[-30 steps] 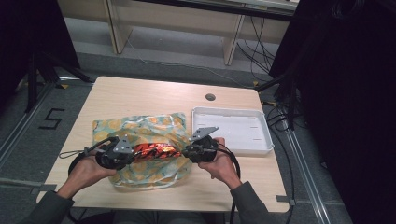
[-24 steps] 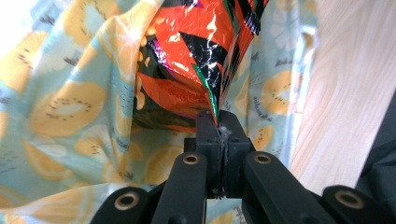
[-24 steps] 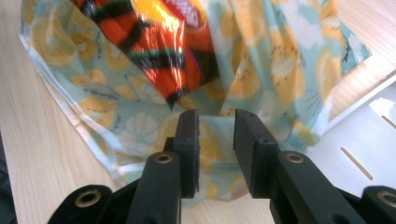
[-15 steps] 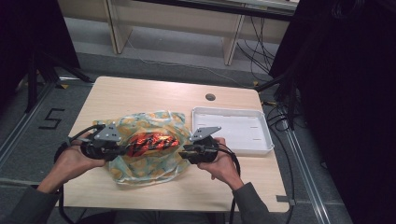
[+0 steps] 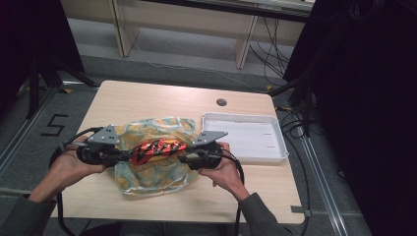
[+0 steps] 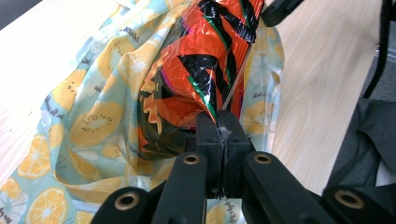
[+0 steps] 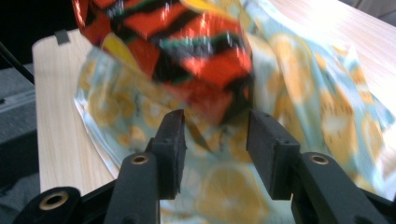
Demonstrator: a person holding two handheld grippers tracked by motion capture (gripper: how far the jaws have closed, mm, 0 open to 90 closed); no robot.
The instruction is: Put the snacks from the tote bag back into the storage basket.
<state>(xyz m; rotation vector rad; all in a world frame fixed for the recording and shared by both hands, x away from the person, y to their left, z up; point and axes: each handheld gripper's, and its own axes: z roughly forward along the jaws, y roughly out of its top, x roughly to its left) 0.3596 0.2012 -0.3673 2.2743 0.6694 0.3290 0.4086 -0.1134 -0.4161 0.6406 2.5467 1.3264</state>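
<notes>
Lifting a shiny red-and-black foil packet (image 5: 156, 149) out of a fruit-print bag (image 5: 152, 169) looks to be the step in hand. The left hand-held gripper (image 6: 219, 135) is clamped tight on the packet's crimped end, while the right hand-held gripper (image 7: 215, 140) has just been opening its jaws; the packet's other end hangs between and just above those pads, apparently not pressed by either.

Taking the fruit-print bag as the landmark: the packet is held level above its middle, stretched between the two hand-held grippers, with the left one over the bag's left edge and the right one over its right edge. The bag lies crumpled on the worktop (image 5: 147, 101), and a white tray (image 5: 275, 147) sits just right of it.

Next, I judge, the right hand-held gripper should back off fully, leaving the left to carry the packet clear of the bag, probably toward the tray.
</notes>
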